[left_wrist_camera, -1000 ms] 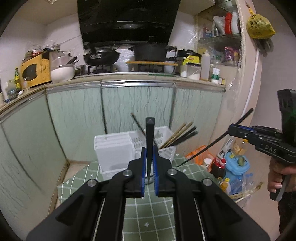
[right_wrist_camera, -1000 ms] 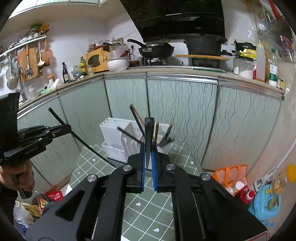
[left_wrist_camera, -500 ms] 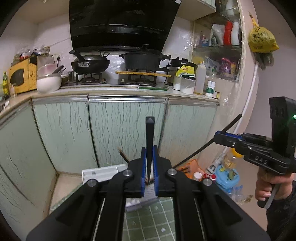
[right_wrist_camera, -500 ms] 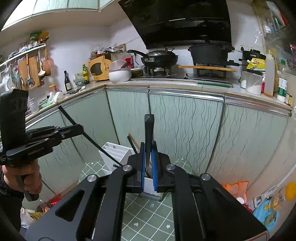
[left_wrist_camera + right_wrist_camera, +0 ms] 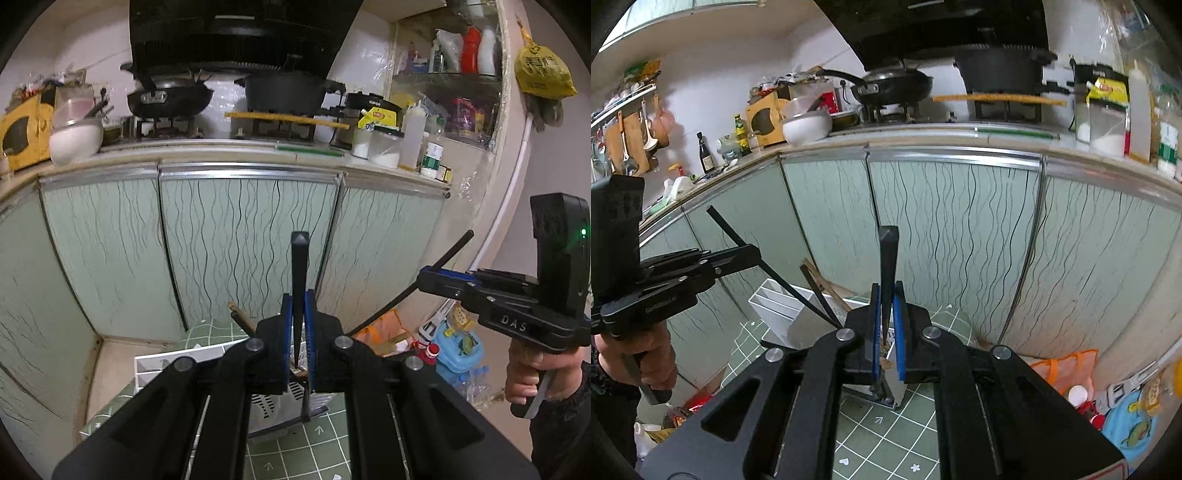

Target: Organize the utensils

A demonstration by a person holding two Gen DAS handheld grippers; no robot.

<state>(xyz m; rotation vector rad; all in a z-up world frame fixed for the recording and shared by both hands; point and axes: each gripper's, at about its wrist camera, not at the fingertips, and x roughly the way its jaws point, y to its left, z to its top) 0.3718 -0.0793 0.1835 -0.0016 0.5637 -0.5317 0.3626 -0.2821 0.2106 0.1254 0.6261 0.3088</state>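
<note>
Both grippers, left [image 5: 298,325] and right [image 5: 886,321], each clamping one black chopstick [image 5: 299,280], drawn back from white utensil rack [image 5: 783,302]; sorting unfinished.

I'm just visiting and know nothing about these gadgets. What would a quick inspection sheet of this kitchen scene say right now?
Surface: green checked tablecloth, mostly hidden by the tools.
Job's things: white utensil holder with a few chopsticks standing in it; one black chopstick in the left gripper, another black chopstick in the right gripper.
Clutter: orange bag, bottles and a blue toy on the floor.
Grippers: both shut, each on its own chopstick; each is hand-held.
Cables: nothing seen.
Surroundings: pale green cabinet doors; counter with wok, black pot, white bowl, jars.
</note>
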